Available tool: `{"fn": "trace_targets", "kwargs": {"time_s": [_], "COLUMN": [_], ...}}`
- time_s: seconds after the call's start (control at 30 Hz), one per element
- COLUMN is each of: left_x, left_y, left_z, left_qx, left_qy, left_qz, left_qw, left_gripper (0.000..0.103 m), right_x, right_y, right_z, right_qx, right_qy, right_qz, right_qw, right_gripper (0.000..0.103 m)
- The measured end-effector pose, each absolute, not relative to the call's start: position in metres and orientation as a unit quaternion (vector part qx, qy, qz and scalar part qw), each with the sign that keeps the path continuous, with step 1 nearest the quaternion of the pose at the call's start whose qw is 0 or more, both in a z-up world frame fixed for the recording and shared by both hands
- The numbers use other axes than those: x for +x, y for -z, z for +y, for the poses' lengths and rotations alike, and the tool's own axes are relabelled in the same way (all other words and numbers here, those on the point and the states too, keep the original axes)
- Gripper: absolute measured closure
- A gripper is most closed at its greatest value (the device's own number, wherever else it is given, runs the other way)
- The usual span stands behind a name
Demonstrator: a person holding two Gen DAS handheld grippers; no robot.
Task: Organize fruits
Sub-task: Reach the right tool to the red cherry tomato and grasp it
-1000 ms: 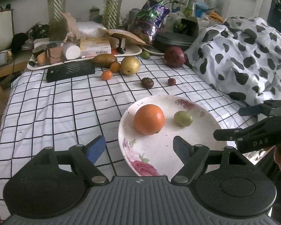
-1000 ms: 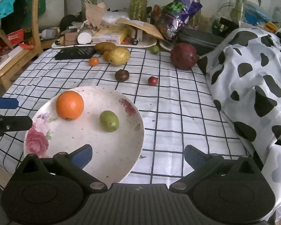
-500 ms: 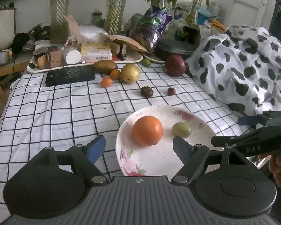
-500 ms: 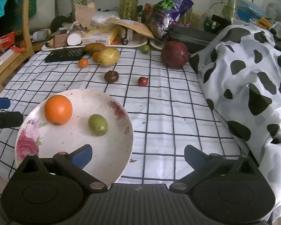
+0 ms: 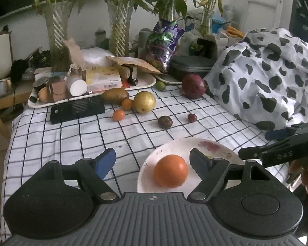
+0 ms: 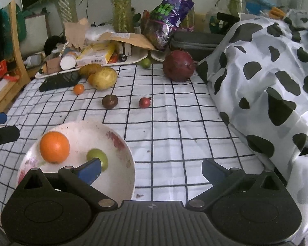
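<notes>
Basically both claws stood wide and empty: left claw (image 5: 153,161) over the plate (image 6: 121,143) rim, right claw (image 6: 152,169) beside it. Orange (image 6: 54,147) and a small green fruit (image 6: 98,156) already sat on the plate. Loose on the checked counter (image 6: 174,123): pomegranate (image 6: 179,66), yellow pear (image 6: 104,78), dark round fruit (image 6: 109,101), tiny red one (image 6: 144,102). Pomegranate looked heavy and firm; grip across its middle. Tiny ones would likely roll. Green fruit was partly hidden by a finger.

White plate (image 6: 121,143) with pink floral print lower left, orange (image 6: 54,147), green fruit (image 6: 99,157), white black-grid tablecloth (image 6: 174,127), white black-spotted cloth (image 6: 267,71) right, dark red pomegranate (image 6: 179,65), blue gripper pads (image 6: 90,171)
</notes>
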State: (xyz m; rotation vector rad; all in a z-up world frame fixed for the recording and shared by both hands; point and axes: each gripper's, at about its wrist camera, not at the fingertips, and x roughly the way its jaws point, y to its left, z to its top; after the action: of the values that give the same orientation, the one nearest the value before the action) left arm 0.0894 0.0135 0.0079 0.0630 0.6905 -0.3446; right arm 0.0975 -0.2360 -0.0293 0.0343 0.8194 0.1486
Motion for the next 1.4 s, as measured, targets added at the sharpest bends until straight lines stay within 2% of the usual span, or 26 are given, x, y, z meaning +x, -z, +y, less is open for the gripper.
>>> {"fn": "trace_targets", "kwargs": {"time_s": [0.53,0.63,0.7,0.83,0.93,1.4], "left_x": [0.145,0.159,0.167,0.181,0.192,0.230], "left_y": [-0.001,0.002,0.004,0.007,0.010,0.034], "left_z": [0.023,0.024,0.023,0.023,0.024,0.028], "left_qx": [0.059,0.062,0.065,0.071,0.071,0.073], "left_qy": [0.173,0.173,0.176,0.179,0.179,0.190], "left_qz": [0.343,0.349,0.354,0.358,0.362,0.386], "left_qw": [0.921,0.919,0.916,0.914,0.912,0.900], "left_gripper": [0.025,0.025,0.025,0.025,0.025,0.025], "right_x": [0.141,0.153,0.162,0.180,0.197,0.246], "right_y": [0.032,0.034,0.036,0.040,0.046,0.068], "right_z": [-0.230,-0.227,-0.224,-0.219,-0.215,-0.201], "right_qx": [-0.005,-0.013,-0.019,-0.026,-0.034,-0.060], "right_qy": [-0.095,-0.104,-0.111,-0.125,-0.127,-0.133], "right_qz": [0.377,0.376,0.376,0.373,0.378,0.391], "right_qw": [0.921,0.921,0.920,0.919,0.916,0.909], "right_gripper": [0.001,0.013,0.017,0.040,0.049,0.057]}}
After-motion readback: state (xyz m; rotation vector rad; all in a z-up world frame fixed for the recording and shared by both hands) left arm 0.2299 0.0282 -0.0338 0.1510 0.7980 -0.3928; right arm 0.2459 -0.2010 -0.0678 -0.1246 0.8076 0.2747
